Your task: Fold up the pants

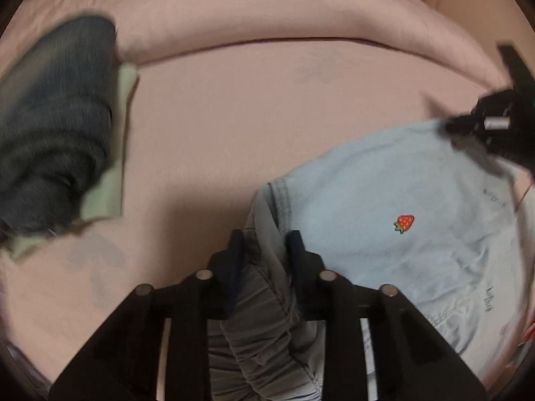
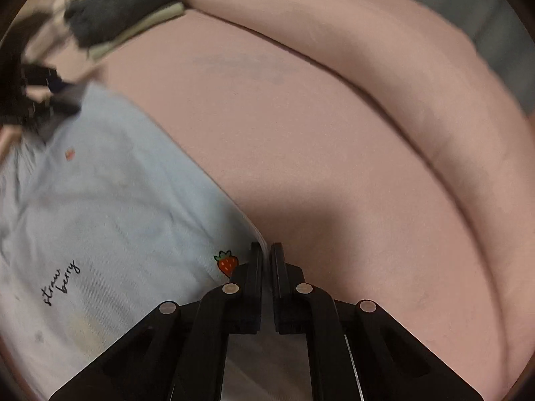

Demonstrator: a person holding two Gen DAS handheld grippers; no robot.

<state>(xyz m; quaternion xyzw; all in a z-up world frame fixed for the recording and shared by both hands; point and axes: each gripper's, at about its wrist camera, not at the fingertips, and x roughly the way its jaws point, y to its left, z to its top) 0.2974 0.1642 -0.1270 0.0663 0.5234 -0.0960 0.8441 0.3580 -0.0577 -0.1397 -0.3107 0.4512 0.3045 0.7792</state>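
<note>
Light blue denim pants (image 1: 401,200) with small strawberry prints lie on a pink bed sheet (image 1: 267,117). My left gripper (image 1: 265,244) is shut on their bunched elastic waistband (image 1: 267,317). My right gripper (image 2: 266,250) is shut on the thin edge of the same pants (image 2: 100,200), beside a strawberry print. The right gripper also shows at the far right of the left wrist view (image 1: 491,127), at the pants' other end. The left gripper shows at the upper left of the right wrist view (image 2: 40,100).
A stack of folded clothes, dark denim (image 1: 57,127) over a pale green piece (image 1: 110,187), lies at the left; it also shows in the right wrist view (image 2: 127,3). A rolled pink duvet (image 2: 401,83) runs along the far side of the bed.
</note>
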